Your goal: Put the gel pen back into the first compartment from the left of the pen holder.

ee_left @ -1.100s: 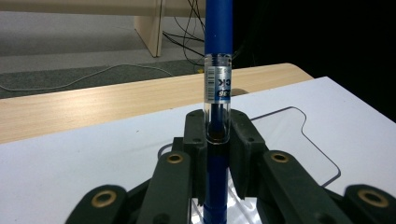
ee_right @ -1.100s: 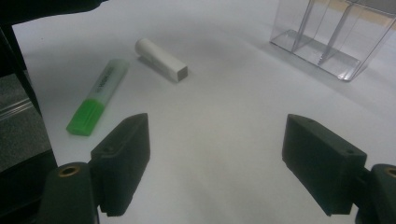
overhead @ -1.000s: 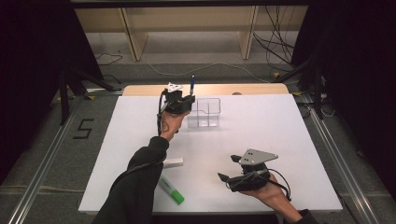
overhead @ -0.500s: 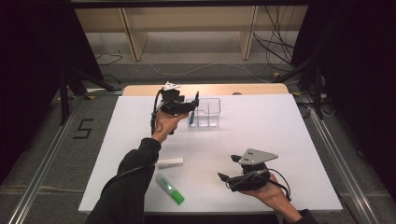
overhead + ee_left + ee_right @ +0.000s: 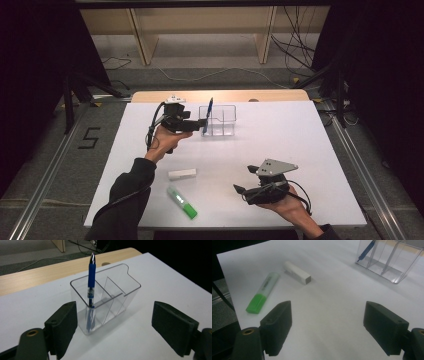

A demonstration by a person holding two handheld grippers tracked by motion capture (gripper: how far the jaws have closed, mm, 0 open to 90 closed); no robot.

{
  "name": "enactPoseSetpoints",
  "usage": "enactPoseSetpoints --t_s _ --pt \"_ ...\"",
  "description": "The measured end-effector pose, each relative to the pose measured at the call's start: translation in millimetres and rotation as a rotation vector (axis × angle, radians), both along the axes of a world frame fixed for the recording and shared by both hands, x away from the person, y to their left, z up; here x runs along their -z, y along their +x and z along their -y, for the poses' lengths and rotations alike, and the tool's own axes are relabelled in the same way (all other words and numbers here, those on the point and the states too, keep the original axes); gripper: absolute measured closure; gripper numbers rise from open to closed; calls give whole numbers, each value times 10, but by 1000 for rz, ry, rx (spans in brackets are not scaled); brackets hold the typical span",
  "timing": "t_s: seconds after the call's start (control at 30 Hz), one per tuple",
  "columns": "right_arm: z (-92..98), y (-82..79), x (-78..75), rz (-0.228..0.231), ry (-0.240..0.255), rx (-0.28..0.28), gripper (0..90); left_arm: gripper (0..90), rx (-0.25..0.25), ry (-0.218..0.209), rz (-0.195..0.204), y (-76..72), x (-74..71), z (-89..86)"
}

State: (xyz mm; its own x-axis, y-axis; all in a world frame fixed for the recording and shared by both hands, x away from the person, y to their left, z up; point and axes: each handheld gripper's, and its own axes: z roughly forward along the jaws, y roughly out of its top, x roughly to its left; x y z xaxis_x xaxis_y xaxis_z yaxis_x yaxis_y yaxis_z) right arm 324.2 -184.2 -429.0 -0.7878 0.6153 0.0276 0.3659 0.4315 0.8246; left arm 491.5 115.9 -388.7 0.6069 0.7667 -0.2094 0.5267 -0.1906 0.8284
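A clear plastic organiser [image 5: 223, 120] with several compartments stands at the far middle of the white table [image 5: 300, 135]. A blue pen [image 5: 208, 112] stands upright in its left end compartment. My left gripper [image 5: 197, 124] hangs open just left of the organiser, with nothing between its jaws. In the left gripper view the pen [image 5: 91, 282] leans in the organiser [image 5: 117, 297] beyond the open left gripper [image 5: 125, 322]. My right gripper [image 5: 242, 179] is open and empty near the front edge, pointing left. The right gripper [image 5: 332, 325] hovers over bare table.
A green highlighter [image 5: 182, 202] lies near the front edge, with a white eraser [image 5: 182, 174] just behind it. The right gripper view has the highlighter [image 5: 263, 293], the eraser [image 5: 298, 273] and the organiser [image 5: 387, 260] ahead. A wooden strip [image 5: 260, 95] borders the table's far side.
The left gripper lowered the blue pen into the organiser's left compartment, let it go and now stands open beside it. The right gripper has not moved.
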Motion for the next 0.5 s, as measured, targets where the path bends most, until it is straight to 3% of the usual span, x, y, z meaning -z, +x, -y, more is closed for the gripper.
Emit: enactPoseSetpoints --t_s 0.23,0.5 --pt "2 -4 2 4 -11 -6 236 193 50 64 -1 -132 -9 -64" --pt "1 -9 -2 6 -7 -4 235 189 81 90 1 -279 -34 -80"
